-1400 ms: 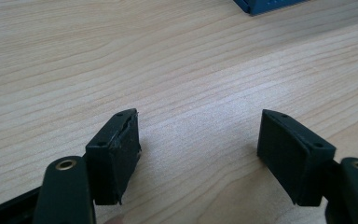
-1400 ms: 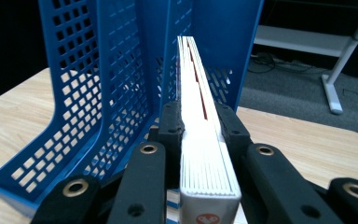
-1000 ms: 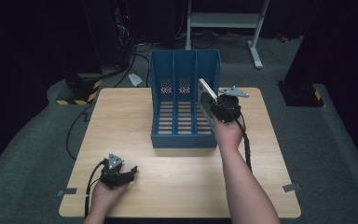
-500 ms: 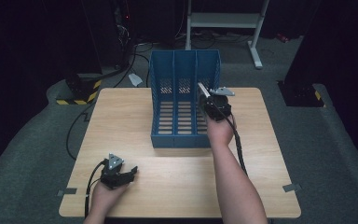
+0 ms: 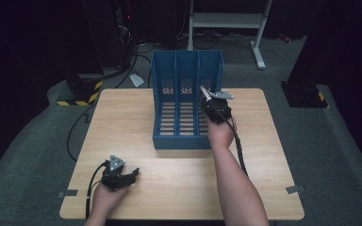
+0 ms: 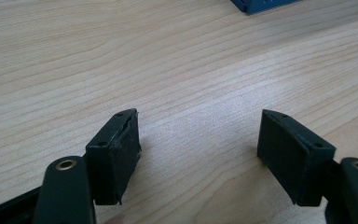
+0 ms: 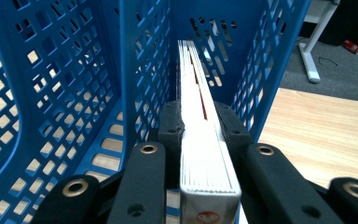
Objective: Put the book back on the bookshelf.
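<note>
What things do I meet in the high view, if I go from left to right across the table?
Left gripper, jaws open → blue file rack → right gripper, jaws shut on a white book at the rack's right compartment → bare right part of the wooden table.

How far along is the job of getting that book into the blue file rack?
Already done: the right claw is shut on the book and has it edge-up. In hand: the book is heading into the rightmost slot of the blue rack, between the divider and the outer wall. Left: setting it down inside and letting go. The left claw rests open on the table.
</note>
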`<state>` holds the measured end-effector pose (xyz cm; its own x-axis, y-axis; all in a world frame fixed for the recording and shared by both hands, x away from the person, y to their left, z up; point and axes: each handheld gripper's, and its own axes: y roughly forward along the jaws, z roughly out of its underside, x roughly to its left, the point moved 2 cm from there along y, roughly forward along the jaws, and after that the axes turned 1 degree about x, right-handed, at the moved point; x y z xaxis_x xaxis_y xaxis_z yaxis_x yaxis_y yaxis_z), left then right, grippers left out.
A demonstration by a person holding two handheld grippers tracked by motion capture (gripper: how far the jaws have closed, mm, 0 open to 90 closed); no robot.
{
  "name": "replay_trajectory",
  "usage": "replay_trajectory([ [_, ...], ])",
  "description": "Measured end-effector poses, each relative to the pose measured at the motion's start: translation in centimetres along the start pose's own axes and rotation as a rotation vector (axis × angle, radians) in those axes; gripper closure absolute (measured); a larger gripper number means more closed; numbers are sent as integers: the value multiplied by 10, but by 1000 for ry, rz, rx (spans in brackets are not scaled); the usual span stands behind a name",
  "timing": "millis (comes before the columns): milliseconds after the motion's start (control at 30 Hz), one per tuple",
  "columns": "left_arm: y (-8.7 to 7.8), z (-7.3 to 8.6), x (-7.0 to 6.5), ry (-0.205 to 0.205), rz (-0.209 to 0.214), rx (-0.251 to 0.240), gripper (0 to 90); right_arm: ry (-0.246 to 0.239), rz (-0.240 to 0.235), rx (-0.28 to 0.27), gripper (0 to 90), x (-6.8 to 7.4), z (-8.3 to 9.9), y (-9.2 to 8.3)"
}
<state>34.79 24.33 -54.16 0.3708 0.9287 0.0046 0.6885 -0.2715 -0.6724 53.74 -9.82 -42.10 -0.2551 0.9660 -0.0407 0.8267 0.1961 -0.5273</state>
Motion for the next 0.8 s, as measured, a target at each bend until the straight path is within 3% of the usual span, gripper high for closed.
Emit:
replay_trajectory([
  [200,0,0,-1,-2,2,-2,296,-19,-3,21,748,6,8,-4],
  [367,0,0,-1,-2,2,-2,296,16,-19,38,748,0,17,-8],
  [800,0,0,-1,-3,2,-1,297,-2,-39,112,743,-4,30,-10],
])
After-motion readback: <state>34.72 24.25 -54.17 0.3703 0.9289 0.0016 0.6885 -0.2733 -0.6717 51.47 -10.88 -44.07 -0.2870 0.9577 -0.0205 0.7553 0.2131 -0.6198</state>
